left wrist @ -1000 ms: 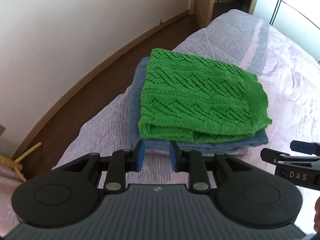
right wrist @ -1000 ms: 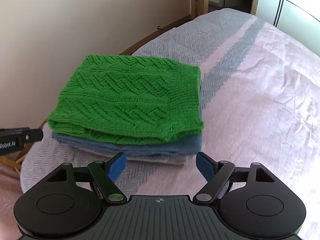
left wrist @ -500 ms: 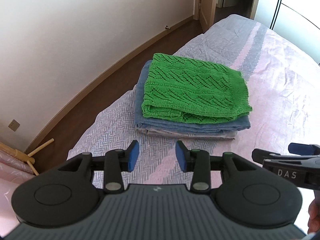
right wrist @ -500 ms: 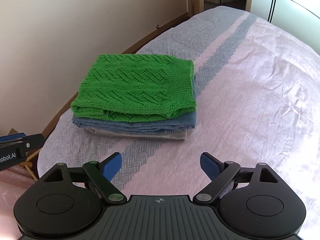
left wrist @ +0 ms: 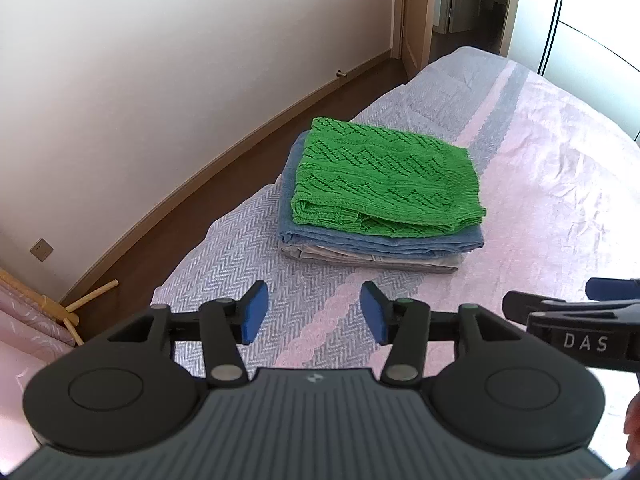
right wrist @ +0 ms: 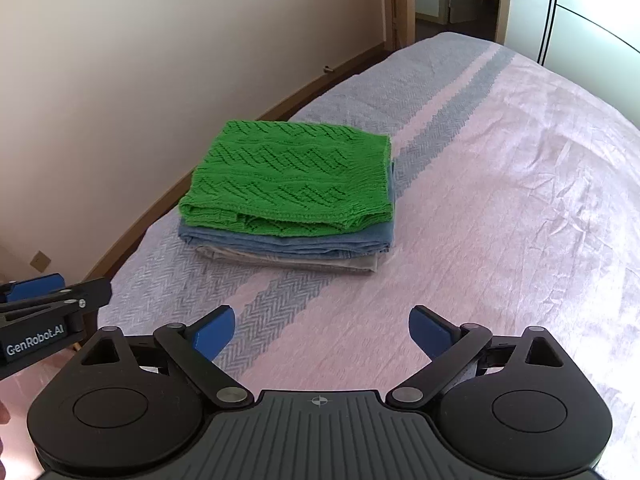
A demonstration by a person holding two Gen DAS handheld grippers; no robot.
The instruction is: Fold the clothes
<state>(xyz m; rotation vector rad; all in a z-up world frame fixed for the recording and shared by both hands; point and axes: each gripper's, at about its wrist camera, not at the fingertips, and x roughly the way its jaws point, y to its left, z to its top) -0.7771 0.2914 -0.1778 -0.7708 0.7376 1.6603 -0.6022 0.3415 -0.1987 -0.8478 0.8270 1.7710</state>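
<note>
Stack of three folded garments sits on the bed (right wrist: 500, 208), close to the bed's wall-side edge and nearer its near corner than its far end. Green knit sweater (left wrist: 384, 178) on top, blue garment (left wrist: 384, 242) under it, grey-beige garment (left wrist: 372, 260) at the bottom. Edges roughly aligned; the sweater's near fold shows a small tuck at its left end.

Left gripper (left wrist: 312, 316): jaws opening, partly apart, nothing between them, only bedspread below. Right gripper (right wrist: 320, 330): jaws opening, near full spread, also empty. Both hang short of the stack's near edge, not touching it.

Judgement: the stack looks complete, so the step in hand is release and retreat. To do it well: keep both claws clear of the near folds so no pad snags the open knit; back off level and upward, not across the pile.

Room: the bed's centre and window-side half lie bare, offering plenty of space for spreading another garment. The wall-side edge is tight: the stack sits just beside it, with floor (left wrist: 208, 196) and skirting below. Any nudge toward that edge risks a slide off. The two grippers sit near each other, so they should be kept apart.
</note>
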